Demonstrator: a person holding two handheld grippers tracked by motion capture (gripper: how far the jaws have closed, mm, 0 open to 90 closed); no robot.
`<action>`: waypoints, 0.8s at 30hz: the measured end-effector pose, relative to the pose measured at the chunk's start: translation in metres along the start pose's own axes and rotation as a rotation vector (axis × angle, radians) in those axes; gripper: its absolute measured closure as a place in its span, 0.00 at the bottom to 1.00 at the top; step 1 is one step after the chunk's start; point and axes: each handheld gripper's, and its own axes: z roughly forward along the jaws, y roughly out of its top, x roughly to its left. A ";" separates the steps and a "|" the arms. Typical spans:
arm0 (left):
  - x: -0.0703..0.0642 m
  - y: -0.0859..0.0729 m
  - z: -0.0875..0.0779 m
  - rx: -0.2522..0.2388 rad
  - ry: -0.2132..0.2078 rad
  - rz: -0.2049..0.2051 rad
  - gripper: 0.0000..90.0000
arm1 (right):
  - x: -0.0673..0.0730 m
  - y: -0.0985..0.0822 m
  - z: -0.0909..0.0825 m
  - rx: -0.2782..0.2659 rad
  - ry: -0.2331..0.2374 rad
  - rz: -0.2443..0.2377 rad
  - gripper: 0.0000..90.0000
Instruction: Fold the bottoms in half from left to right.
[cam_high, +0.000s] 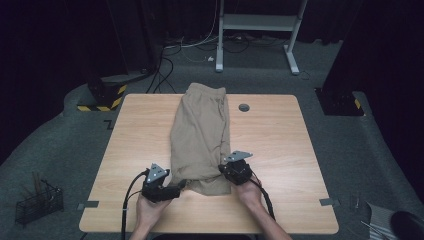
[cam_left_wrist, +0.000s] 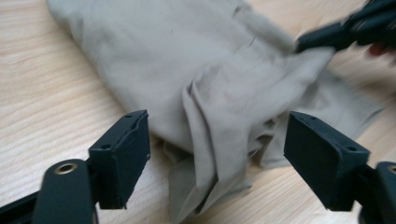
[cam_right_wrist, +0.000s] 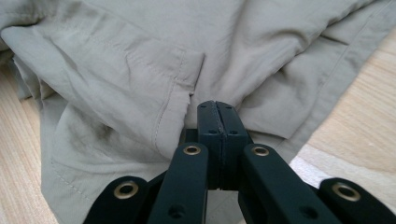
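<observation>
Khaki shorts (cam_high: 200, 135), folded lengthwise: right gripper (cam_right_wrist: 218, 109) pinched on near hem; left gripper (cam_left_wrist: 217, 140) wide open, empty, beside hem. Next: grip opposite corner.

The shorts (cam_high: 200, 135) are plain khaki-beige, unpatterned. The counter (cam_high: 280, 150) is pale wood with fine grain. Both grippers' fingers (cam_left_wrist: 122, 151) are matte black. The floor (cam_high: 60, 140) is dark grey carpet.
</observation>
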 end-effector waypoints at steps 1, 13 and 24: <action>0.000 -0.001 0.003 0.017 0.017 0.005 0.21 | -0.001 0.000 -0.002 -0.005 -0.002 0.002 1.00; 0.000 -0.011 0.018 0.099 0.148 0.004 0.20 | -0.014 -0.002 -0.020 -0.037 -0.042 0.018 1.00; -0.004 -0.004 0.008 0.072 0.128 0.026 0.21 | -0.021 -0.011 -0.023 -0.047 -0.068 0.031 0.85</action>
